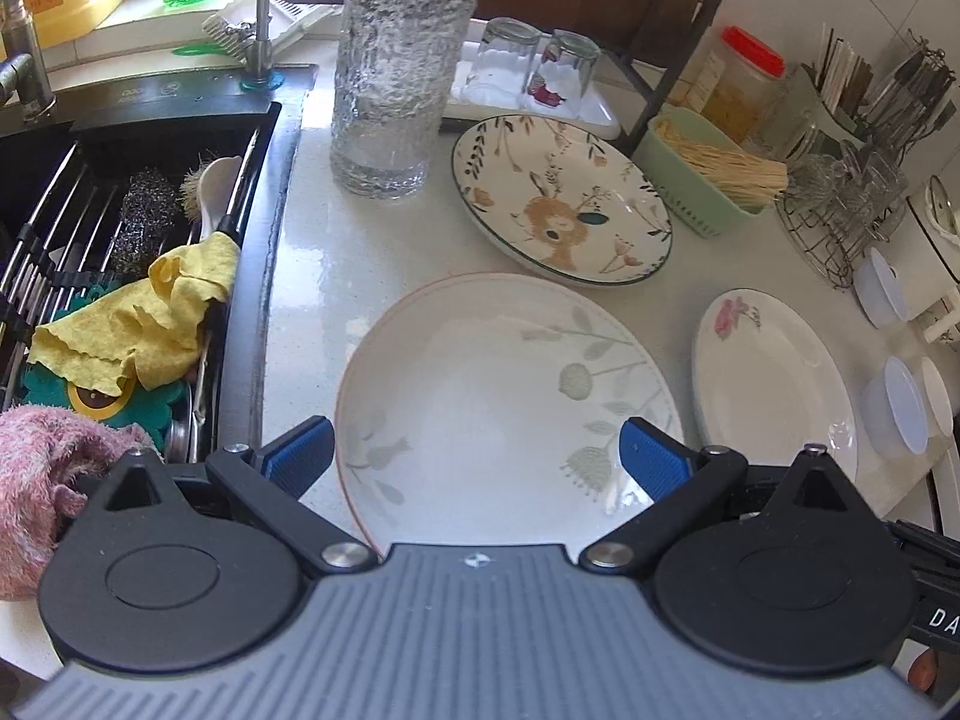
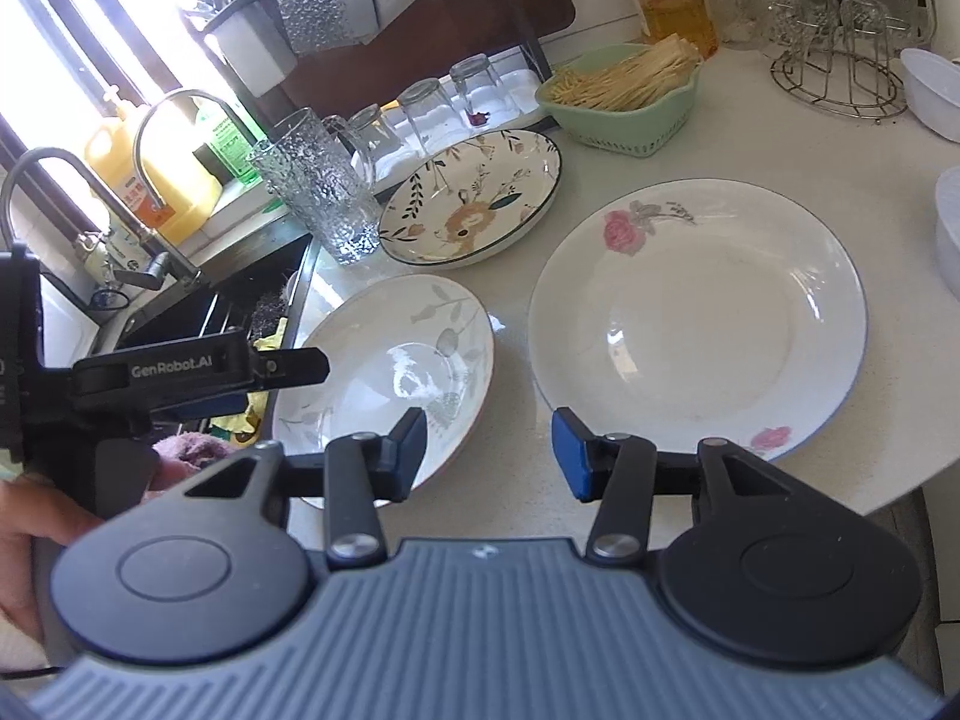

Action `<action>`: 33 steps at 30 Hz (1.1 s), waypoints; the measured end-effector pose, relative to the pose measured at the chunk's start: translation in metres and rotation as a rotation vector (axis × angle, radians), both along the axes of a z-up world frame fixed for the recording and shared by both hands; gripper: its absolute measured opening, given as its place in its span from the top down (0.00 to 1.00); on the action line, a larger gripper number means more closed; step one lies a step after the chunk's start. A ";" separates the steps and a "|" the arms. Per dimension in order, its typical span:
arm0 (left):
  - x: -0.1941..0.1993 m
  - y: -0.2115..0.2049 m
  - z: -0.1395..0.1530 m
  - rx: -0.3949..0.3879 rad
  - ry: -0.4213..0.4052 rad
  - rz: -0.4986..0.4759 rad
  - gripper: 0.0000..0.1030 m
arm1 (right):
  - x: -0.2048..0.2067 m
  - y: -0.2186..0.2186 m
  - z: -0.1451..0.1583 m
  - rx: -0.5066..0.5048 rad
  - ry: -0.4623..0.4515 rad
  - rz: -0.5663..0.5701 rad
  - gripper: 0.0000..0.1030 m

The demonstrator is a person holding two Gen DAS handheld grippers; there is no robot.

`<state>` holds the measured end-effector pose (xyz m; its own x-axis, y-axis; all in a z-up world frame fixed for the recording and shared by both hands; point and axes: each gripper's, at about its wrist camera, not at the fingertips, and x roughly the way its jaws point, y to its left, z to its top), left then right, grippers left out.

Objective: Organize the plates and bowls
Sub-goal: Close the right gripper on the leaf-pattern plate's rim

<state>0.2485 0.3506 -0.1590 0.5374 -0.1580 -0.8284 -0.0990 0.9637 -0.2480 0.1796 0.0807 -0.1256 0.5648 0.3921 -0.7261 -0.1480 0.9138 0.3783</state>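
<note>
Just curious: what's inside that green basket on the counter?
The green basket holds a bundle of pale thin sticks, possibly dried noodles. Whatever lies beneath them is covered.

- A pale, glossy table [image 1: 336, 252] beside the sink.
- Flat on it: leaf-patterned plate [image 1: 504, 414], rabbit plate [image 1: 561, 198], rose plate [image 1: 774, 372].
- A textured glass [image 1: 396, 78] stands upright.
- A green basket [image 1: 690, 180] near the rabbit plate.

The plates [image 1: 510, 396] look like glossy glazed ceramic; the tall glass [image 1: 396, 78] is rough-textured. The countertop [image 1: 336, 252] shines — smooth, speckled; the yellow cloth [image 1: 138, 324] is matt.
</note>
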 end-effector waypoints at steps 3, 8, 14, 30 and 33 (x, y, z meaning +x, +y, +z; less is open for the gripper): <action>0.010 0.016 -0.010 -0.006 0.021 -0.003 0.01 | 0.008 0.009 -0.005 0.022 0.005 -0.015 0.53; 0.023 0.034 -0.024 -0.041 0.035 -0.010 0.05 | 0.019 0.019 -0.022 0.045 0.055 -0.052 0.61; 0.046 0.044 -0.038 -0.119 0.058 0.002 0.13 | 0.032 0.028 -0.040 0.024 0.120 -0.080 0.70; 0.065 0.053 -0.056 -0.191 0.067 -0.073 0.48 | 0.051 0.037 -0.057 -0.010 0.139 -0.140 0.89; 0.068 0.052 -0.057 -0.202 0.062 -0.084 0.48 | 0.054 0.039 -0.060 -0.011 0.148 -0.135 0.89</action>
